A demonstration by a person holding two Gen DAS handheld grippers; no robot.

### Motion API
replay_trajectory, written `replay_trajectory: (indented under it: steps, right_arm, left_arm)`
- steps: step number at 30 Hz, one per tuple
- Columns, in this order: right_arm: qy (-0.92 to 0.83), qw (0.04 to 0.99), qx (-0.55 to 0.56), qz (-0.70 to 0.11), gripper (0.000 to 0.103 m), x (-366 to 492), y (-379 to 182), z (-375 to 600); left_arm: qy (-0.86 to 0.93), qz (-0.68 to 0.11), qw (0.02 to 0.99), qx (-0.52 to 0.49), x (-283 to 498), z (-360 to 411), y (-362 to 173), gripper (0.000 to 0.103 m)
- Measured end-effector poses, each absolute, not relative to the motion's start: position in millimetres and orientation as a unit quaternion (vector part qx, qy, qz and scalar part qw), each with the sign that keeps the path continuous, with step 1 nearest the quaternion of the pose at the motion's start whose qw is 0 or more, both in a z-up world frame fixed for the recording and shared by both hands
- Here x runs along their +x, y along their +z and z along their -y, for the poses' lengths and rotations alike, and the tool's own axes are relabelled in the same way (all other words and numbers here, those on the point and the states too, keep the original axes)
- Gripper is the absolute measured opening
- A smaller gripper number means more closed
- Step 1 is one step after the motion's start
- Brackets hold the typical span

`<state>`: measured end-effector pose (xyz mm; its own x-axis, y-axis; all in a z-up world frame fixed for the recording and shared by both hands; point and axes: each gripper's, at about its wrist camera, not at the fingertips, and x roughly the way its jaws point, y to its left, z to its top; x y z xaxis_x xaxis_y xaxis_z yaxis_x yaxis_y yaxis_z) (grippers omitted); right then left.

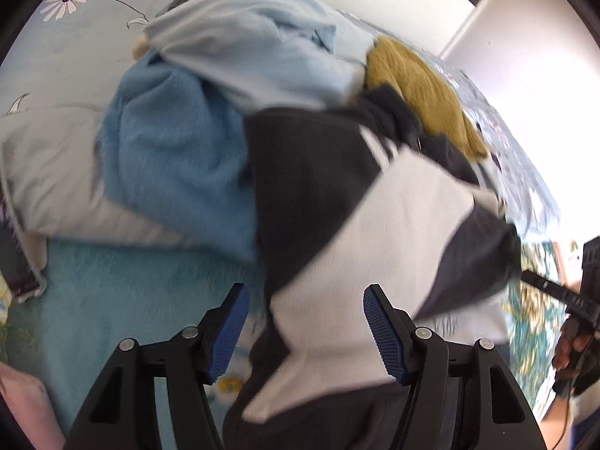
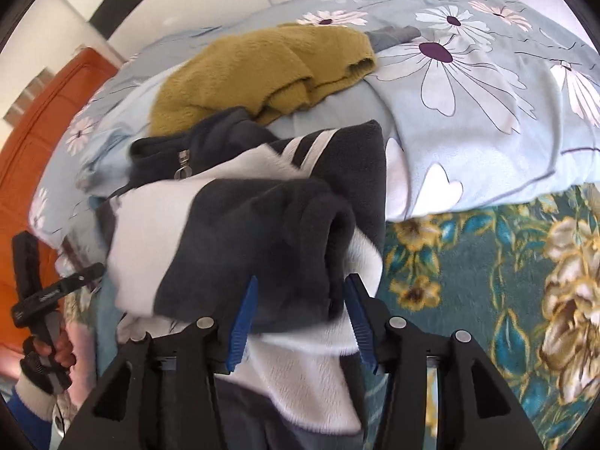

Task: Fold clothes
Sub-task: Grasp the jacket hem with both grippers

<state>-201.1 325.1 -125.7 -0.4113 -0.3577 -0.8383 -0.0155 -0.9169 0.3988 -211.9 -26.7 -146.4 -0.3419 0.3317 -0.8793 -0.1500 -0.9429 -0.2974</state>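
A dark grey and white fleece jacket [image 1: 378, 225] with a zip collar [image 2: 183, 165] lies bunched at the front of a clothes pile. My right gripper [image 2: 302, 320] is shut on a thick fold of its dark sleeve [image 2: 285, 247], which fills the gap between the blue pads. From the left wrist view that gripper [image 1: 532, 279] shows at the right edge, touching the sleeve end. My left gripper [image 1: 305, 332] is open, its fingers wide apart over the jacket's white panel, with nothing pinched. In the right wrist view it appears at far left [image 2: 75, 281], held by a gloved hand [image 2: 48, 352].
Behind the jacket are a blue fluffy garment [image 1: 176, 157], a pale blue one [image 1: 262, 48] and a mustard sweater [image 2: 262, 67]. All rest on a floral duvet [image 2: 487, 93] over a teal flowered blanket [image 2: 487, 281]. An orange headboard [image 2: 33, 157] stands at left.
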Motion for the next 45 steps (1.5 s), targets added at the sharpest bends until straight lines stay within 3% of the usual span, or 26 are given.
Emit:
replay_trajectory:
  steps: [11,18,21,22,30,33,35,38,41,45]
  right_arm:
    - [-0.739,0.092,0.615,0.26,0.05,-51.1,-163.3,-353.0]
    - [-0.703,0.082,0.622,0.335,0.05,-16.0,-192.0,-355.4]
    - [-0.699,0.095,0.623,0.339,0.05,-10.4,-193.1,-353.6]
    - [-0.697,0.1,0.623,0.341,0.05,-8.5,-193.5,-353.0]
    - [-0.695,0.12,0.61,0.361,0.05,6.9,-191.5,-358.0]
    - [-0.7,0.11,0.601,0.369,0.05,8.8,-188.0,-365.5]
    - [-0.704,0.103,0.595,0.375,0.05,10.1,-185.7,-370.5]
    - [-0.709,0.093,0.585,0.383,0.05,12.0,-182.2,-377.9]
    - [-0.708,0.094,0.585,0.385,0.05,10.7,-183.3,-376.4]
    - [-0.708,0.098,0.589,0.378,0.05,14.6,-182.6,-378.4]
  left_arm:
    - [0.713,0.114,0.135,-0.678,-65.0,81.9,-210.2,0.068]
    - [0.673,0.159,0.11,-0.714,-21.2,88.7,-238.7,0.069]
    - [0.671,0.177,0.124,-0.71,-7.5,86.3,-240.8,0.088]
    - [0.659,0.174,0.125,-0.721,-5.4,82.8,-243.7,0.101]
    - [0.645,0.149,0.108,-0.742,8.2,67.0,-242.8,0.101]
    - [0.657,0.153,0.098,-0.731,18.5,69.9,-236.3,0.082]
    - [0.663,0.141,0.083,-0.73,24.1,72.9,-232.7,0.059]
    - [0.665,0.164,0.077,-0.724,30.2,81.3,-227.3,0.034]
    - [0.668,0.169,0.074,-0.721,36.7,85.7,-216.8,0.025]
    - [0.672,0.16,0.063,-0.72,44.9,95.3,-202.2,0.024]
